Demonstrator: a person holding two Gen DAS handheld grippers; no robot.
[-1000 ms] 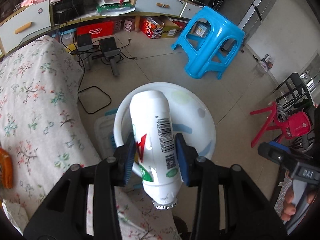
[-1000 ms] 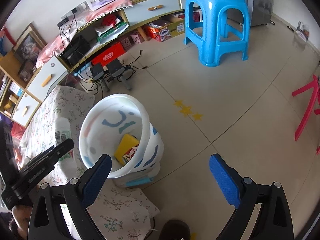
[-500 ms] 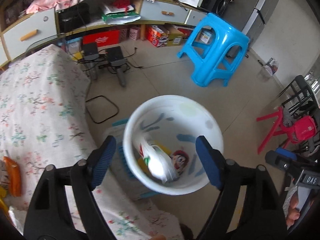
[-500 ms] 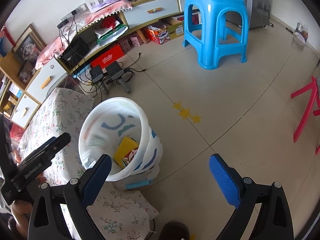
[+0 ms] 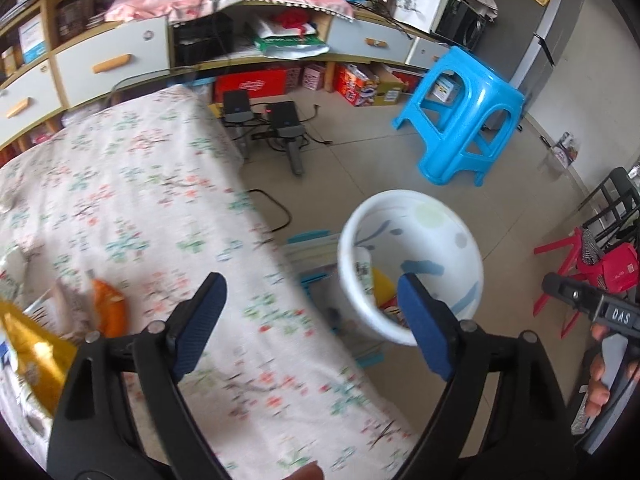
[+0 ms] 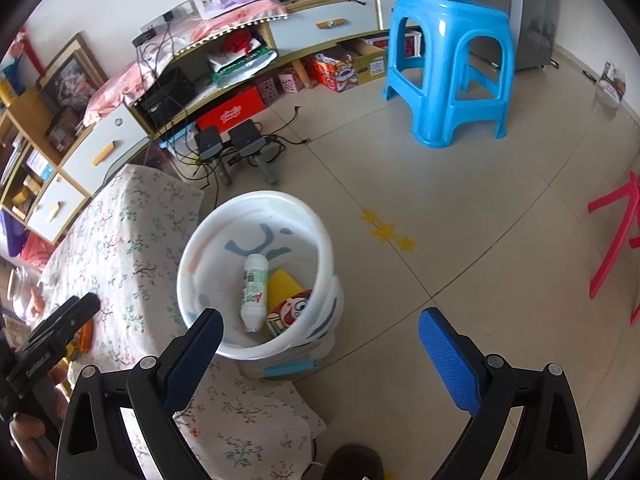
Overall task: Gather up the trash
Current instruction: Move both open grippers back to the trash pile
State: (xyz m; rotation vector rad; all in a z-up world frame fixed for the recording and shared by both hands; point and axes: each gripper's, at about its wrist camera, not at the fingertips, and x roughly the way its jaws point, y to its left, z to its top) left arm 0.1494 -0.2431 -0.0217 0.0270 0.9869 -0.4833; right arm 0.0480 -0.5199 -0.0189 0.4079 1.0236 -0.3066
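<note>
My left claw (image 5: 308, 320) has just opened, empty, the bottle (image 6: 253, 292) now in the bin (image 6: 256, 350) right of it; right claw (image 6: 320, 354) open; next, the orange wrapper (image 5: 107, 308) left of it

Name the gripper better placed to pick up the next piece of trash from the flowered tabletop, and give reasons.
Left. The left gripper hangs open and empty over the tablecloth, near the orange wrapper. The right gripper, also open, faces the bucket and floor.
</note>
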